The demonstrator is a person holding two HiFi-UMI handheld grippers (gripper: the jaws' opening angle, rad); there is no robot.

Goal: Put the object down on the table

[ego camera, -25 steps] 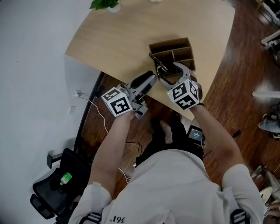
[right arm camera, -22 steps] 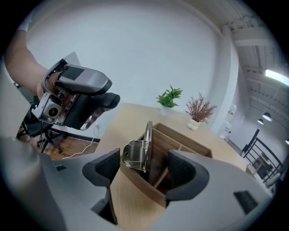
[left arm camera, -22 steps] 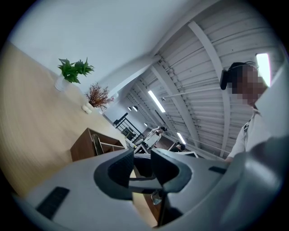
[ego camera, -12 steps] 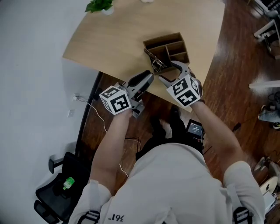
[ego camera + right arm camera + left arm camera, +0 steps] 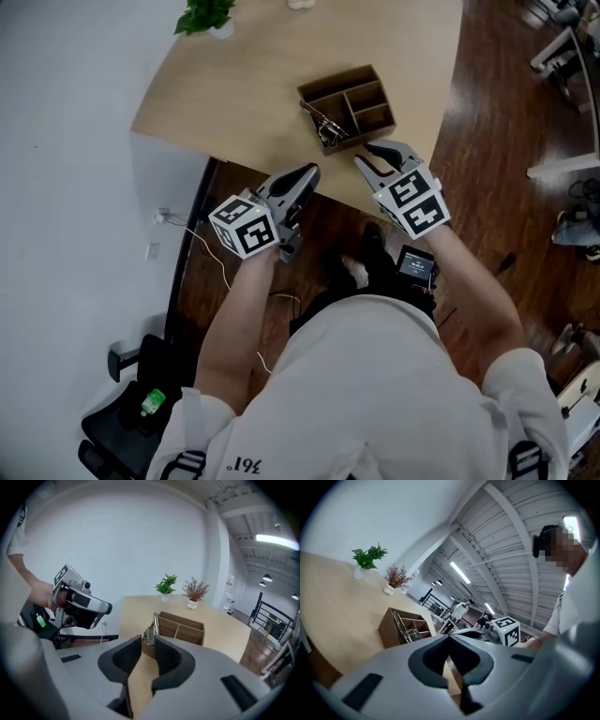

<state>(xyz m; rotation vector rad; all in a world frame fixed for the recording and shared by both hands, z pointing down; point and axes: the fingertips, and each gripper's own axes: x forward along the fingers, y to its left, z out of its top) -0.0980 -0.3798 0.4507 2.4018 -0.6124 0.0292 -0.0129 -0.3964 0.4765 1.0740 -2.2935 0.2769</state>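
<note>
The brown wooden compartment box point(image 5: 337, 79), a metal clip-like tool point(image 5: 323, 120) inside, sits flat on the pale desk point(image 5: 262, 84) by its near edge, seemingly set down. The right gripper point(image 5: 367, 152) hangs just clear, its narrow fingers closing on nothing. The left gripper point(image 5: 309, 172) idles, fingers together and empty.

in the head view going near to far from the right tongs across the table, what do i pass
right tongs, jaws closing with nothing between them → wooden box, a metal tool lying in it → potted plant at the table's far edge
</note>
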